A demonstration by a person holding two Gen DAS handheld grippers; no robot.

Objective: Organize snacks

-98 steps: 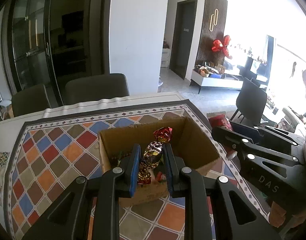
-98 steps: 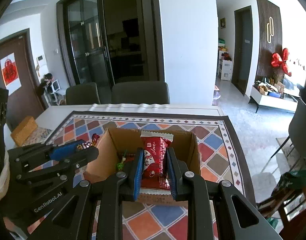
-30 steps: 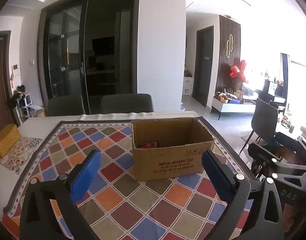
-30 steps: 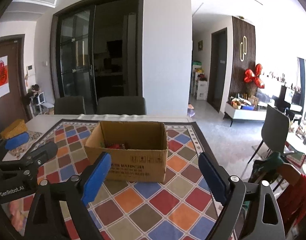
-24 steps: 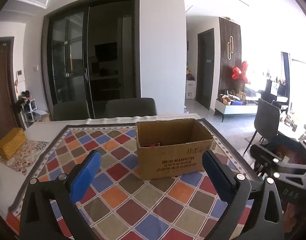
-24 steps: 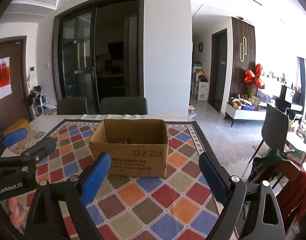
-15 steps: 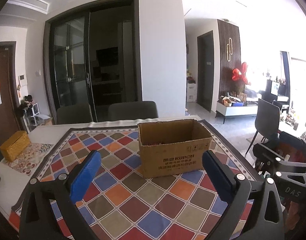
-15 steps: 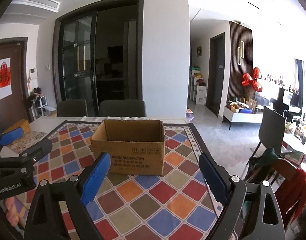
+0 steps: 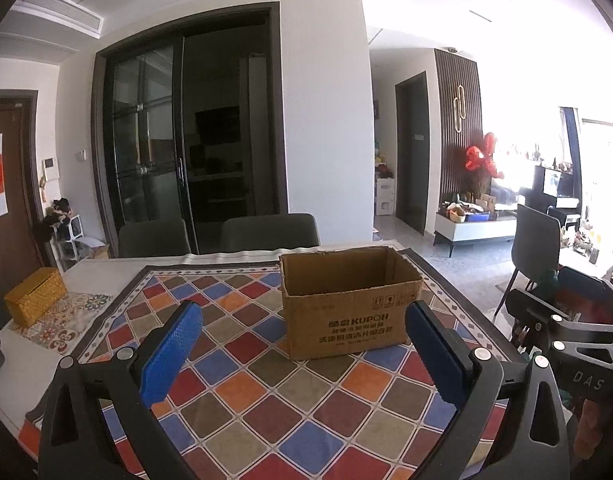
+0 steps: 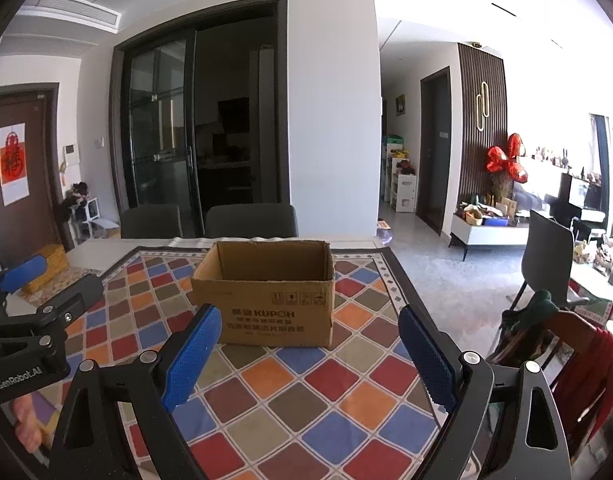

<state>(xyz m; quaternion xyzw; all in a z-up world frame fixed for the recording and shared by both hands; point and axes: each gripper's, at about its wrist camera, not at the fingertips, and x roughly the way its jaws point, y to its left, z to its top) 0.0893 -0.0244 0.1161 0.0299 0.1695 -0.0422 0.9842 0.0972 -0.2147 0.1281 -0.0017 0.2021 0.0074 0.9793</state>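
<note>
A brown cardboard box (image 9: pixel 348 308) printed KUPOH stands upright on the chequered tablecloth (image 9: pixel 266 376), well ahead of both grippers; it also shows in the right wrist view (image 10: pixel 266 292). Its inside is hidden from this low angle, so no snacks show. My left gripper (image 9: pixel 302 344) is open wide and empty, back from the box. My right gripper (image 10: pixel 308 348) is open wide and empty too. Each gripper shows at the edge of the other's view.
A yellow woven box (image 9: pixel 34 294) sits at the table's left end on a patterned mat. Two dark chairs (image 9: pixel 266 230) stand behind the table. Another chair (image 10: pixel 550 256) and a chair draped with clothes (image 10: pixel 566 344) stand to the right.
Both grippers let go of their snacks over the box, opened wide and drew back and lower. The box now looks farther off and its contents are out of sight.
</note>
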